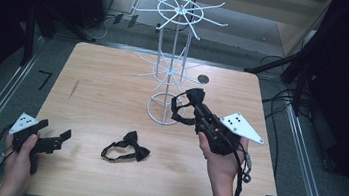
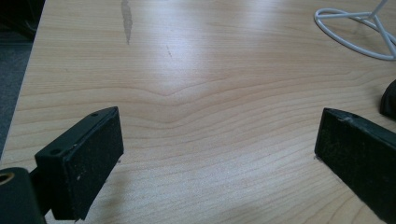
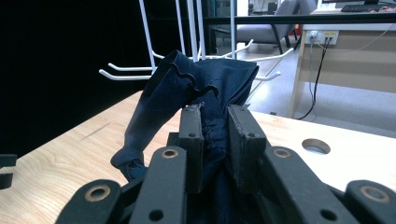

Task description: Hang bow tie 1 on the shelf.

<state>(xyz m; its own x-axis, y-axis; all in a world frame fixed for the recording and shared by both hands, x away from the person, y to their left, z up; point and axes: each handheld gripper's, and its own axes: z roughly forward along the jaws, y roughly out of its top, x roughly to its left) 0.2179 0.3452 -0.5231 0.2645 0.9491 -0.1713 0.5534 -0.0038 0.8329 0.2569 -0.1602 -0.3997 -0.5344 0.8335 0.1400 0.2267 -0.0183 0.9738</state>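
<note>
One bow tie (image 1: 189,105) is pinched between the nearly closed jaws of the right gripper (image 1: 200,112), just beside the white wire rack (image 1: 173,52), and its strap, seemingly a loop, should be opened toward a prong, while the left gripper (image 1: 59,138) rests wide open and empty near a second bow tie (image 1: 128,148) on the table (image 1: 113,85).

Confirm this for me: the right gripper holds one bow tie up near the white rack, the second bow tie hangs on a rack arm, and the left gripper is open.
One part is wrong. The second bow tie hangs on no rack arm; the high view shows it lying flat on the table. The rest stands: the right gripper holds a bow tie near the white rack, and the left gripper is open.
</note>
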